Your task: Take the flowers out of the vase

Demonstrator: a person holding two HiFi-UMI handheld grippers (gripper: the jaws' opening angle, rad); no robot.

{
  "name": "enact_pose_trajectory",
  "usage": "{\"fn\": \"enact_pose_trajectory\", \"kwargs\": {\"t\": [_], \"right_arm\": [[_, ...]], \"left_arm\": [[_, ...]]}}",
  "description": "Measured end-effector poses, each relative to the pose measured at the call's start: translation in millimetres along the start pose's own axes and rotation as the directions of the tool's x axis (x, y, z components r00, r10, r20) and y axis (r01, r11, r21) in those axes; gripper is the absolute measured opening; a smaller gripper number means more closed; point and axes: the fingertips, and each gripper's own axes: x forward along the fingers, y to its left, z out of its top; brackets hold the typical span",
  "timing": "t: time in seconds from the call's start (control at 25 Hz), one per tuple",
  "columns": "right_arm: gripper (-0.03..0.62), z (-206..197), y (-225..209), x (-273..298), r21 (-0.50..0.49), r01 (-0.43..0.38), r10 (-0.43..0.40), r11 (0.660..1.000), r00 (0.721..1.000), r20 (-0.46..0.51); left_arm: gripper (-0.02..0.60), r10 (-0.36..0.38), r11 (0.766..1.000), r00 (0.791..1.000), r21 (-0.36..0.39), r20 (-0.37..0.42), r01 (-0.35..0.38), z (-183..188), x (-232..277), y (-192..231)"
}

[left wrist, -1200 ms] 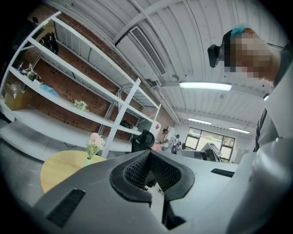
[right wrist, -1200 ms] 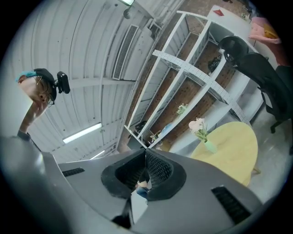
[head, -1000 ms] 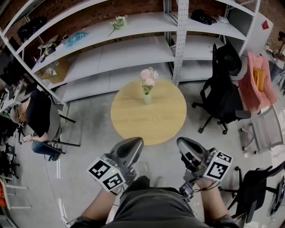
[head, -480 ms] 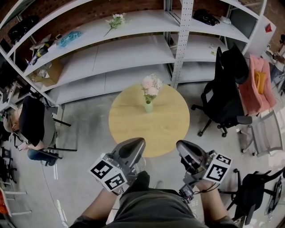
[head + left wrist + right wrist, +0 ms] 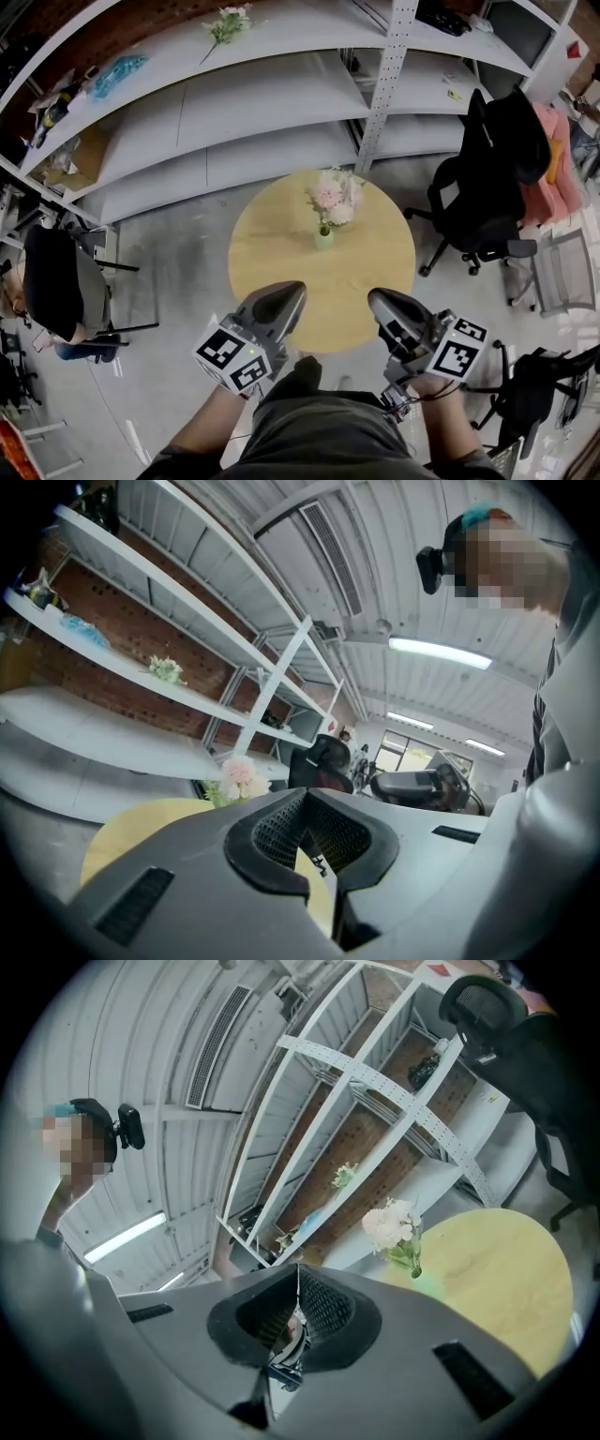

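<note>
My left gripper (image 5: 289, 292) and right gripper (image 5: 379, 300): both closed, empty. Pink flowers (image 5: 336, 195) in pale green vase (image 5: 323, 239) stand ahead, well apart.

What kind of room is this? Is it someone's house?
Probably not a house: it looks like an office or workshop. There are long white metal shelves against a brick wall, a black swivel office chair, and a bare concrete floor.

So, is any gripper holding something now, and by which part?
Nothing is held. The left gripper and the right gripper are both shut and empty; the flowers stand in the vase.
</note>
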Motion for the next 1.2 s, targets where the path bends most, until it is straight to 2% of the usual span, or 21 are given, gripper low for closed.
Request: {"fn": "enact_pose_trajectory", "kwargs": {"t": [0.16,0.36,0.6,0.8,1.0,1.2], "right_arm": [[0.015,4,-17,22,0.021,0.051,-0.051,0.998,0.999,0.013],[0.015,0,-42,37,0.072,0.108,-0.109,0.992,0.994,0.012],[0.015,-15,-69,34,0.118,0.143,-0.143,0.983,0.990,-0.013],[0.015,-23,-94,31,0.149,0.167,-0.160,0.975,0.985,-0.058],[0.015,-29,-118,25,0.185,0.180,-0.161,0.966,0.981,-0.111],[0.015,-34,-144,19,0.228,0.190,-0.159,0.955,0.976,-0.148]], "left_arm": [[0.020,-0.026,0.999,0.997,0.021,-0.070,0.027,-11,22,44],[0.127,-0.041,0.998,0.986,0.030,-0.159,0.046,-33,57,90],[0.234,-0.035,0.997,0.969,0.052,-0.246,0.049,-74,99,128],[0.303,-0.039,0.991,0.955,0.109,-0.294,0.074,-101,134,145],[0.361,-0.034,0.975,0.934,0.194,-0.356,0.110,-130,167,158],[0.388,-0.076,0.938,0.915,0.282,-0.395,0.200,-138,192,157]]}}
